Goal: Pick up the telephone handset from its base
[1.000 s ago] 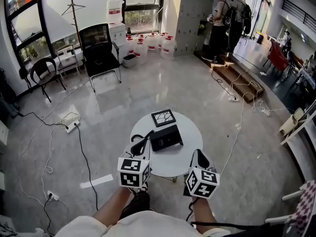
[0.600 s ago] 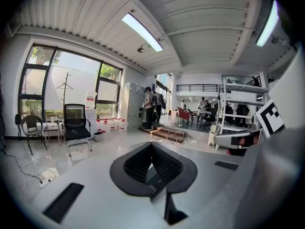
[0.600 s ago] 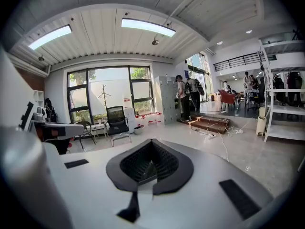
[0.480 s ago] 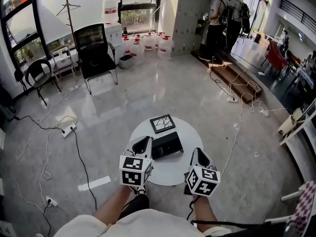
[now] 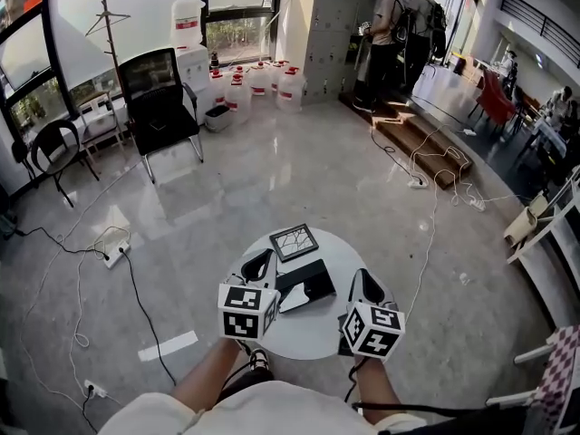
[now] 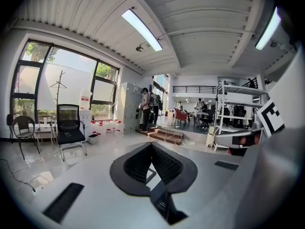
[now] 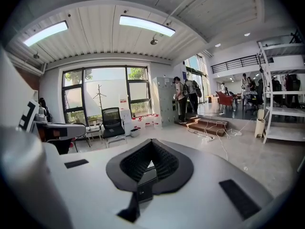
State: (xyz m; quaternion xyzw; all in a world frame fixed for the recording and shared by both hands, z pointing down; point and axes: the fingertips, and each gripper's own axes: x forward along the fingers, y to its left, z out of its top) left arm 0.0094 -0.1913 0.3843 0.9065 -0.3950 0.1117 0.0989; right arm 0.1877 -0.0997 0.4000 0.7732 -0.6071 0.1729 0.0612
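Several white plastic jugs with red caps [image 5: 258,78] stand on the floor by the windows, upper left of centre in the head view; how full they are cannot be told. The black telephone [image 5: 305,284], with its handset, lies on the round white table [image 5: 313,332] low in the frame, just ahead of the left gripper [image 5: 263,261] and the right gripper [image 5: 362,281]. Both grippers have their jaws pressed together on nothing. Only the head view shows the dark square slab with white crack lines [image 5: 294,241] beyond the telephone. Only the gripper views show the ceiling strip lights [image 6: 143,30].
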